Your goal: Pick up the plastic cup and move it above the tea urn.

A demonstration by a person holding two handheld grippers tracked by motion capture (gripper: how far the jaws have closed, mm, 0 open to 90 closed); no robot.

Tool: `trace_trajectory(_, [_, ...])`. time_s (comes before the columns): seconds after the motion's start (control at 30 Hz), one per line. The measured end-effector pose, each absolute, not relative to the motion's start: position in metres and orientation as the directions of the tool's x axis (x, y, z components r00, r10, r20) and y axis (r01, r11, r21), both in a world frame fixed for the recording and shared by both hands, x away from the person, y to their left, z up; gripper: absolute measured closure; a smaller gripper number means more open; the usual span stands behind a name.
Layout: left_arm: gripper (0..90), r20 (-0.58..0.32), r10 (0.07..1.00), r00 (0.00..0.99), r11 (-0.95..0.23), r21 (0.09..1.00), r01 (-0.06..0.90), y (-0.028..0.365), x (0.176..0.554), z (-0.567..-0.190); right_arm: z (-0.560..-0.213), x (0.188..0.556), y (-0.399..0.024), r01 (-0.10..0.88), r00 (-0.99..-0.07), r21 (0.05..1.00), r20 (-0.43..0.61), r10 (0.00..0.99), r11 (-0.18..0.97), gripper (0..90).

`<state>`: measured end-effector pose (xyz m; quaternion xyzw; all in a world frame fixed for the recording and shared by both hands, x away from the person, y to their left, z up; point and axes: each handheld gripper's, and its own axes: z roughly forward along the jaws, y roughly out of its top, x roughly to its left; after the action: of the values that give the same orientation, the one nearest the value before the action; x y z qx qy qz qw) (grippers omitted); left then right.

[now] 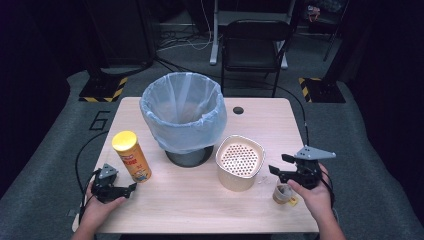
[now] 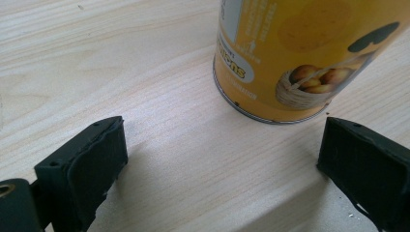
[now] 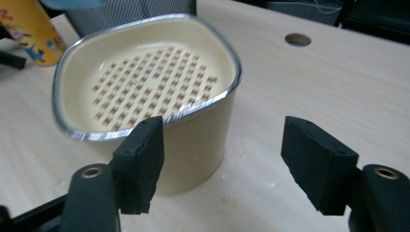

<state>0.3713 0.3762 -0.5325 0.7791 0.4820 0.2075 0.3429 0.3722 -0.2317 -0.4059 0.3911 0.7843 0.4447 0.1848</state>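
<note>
A tall yellow chips can (image 1: 131,156) stands upright at the table's left. My left gripper (image 1: 131,189) rests on the wood just in front of it, open. In the left gripper view the can (image 2: 290,58) stands beyond the two wide-apart jaws, nearer the right one, with nothing between them. A cream container (image 1: 240,162) with a metal rim and a perforated bottom stands right of centre. My right gripper (image 1: 279,165) is held just right of it, above the table, open. In the right gripper view the container (image 3: 145,82) sits behind the left jaw, and the gap between the jaws holds nothing.
A dark bin lined with a pale blue bag (image 1: 182,112) stands at the table's middle back. A small tan roll (image 1: 283,193) lies under my right hand near the front edge. A cable hole (image 1: 238,110) is in the tabletop (image 1: 200,210); a black chair (image 1: 255,45) stands beyond.
</note>
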Motion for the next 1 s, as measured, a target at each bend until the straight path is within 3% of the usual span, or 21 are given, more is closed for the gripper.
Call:
trace_trajectory(0.27, [3.2,-0.007,0.893,0.449,-0.300,0.735,0.609,0.376,0.371,-0.533,-0.401,0.406,-0.213,0.472,-0.630,0.825,0.068,0.774,0.311,39.2])
trace_trajectory(0.5, [3.2,-0.007,0.893,0.450,-0.301,0.734,0.609,0.376,0.371,-0.532,-0.418,0.422,-0.199,0.514,-0.643,0.792,0.102,0.759,0.330,51.9])
trace_trajectory(1.0, [3.2,-0.007,0.893,0.450,-0.301,0.734,0.609,0.376,0.371,-0.532,-0.419,0.419,-0.193,0.513,-0.668,0.783,0.106,0.737,0.352,57.0])
